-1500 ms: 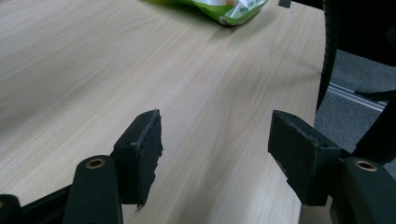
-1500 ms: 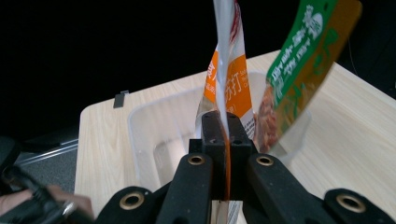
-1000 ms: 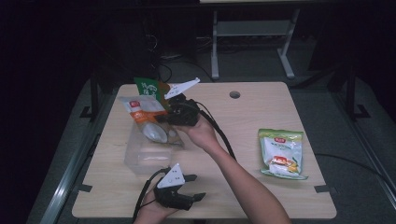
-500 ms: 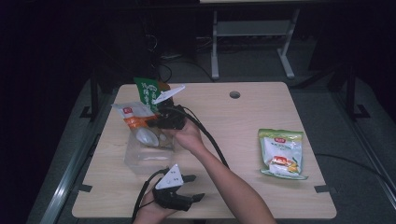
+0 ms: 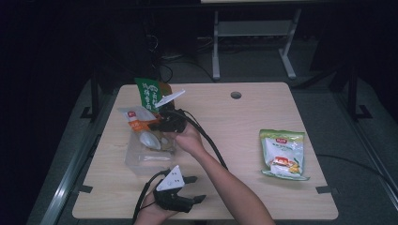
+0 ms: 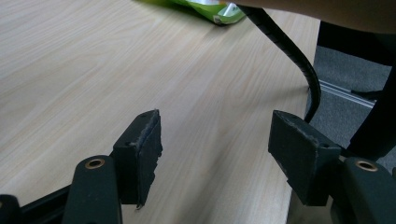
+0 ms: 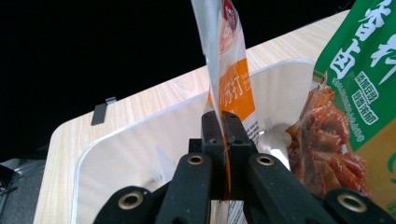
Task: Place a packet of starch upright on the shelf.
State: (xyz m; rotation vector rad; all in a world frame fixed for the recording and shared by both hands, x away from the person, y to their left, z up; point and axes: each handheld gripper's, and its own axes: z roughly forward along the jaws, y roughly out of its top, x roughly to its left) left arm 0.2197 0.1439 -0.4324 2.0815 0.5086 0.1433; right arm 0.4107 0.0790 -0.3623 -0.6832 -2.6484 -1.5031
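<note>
Your high view looks forward and down over the whole table (image 5: 244, 126). Your left gripper view skims low across bare tabletop beyond its jaws; your right sits close against the orange packet (image 7: 233, 88) between its jaws, over the clear tub (image 7: 140, 149). All share the table.

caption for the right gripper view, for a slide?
Right gripper shut on an orange-and-white snack packet above a clear plastic bin, green snack bag beside it.

Wooden table (image 5: 225, 122): clear bin (image 5: 141, 159), snack bag (image 5: 283, 153)
</note>
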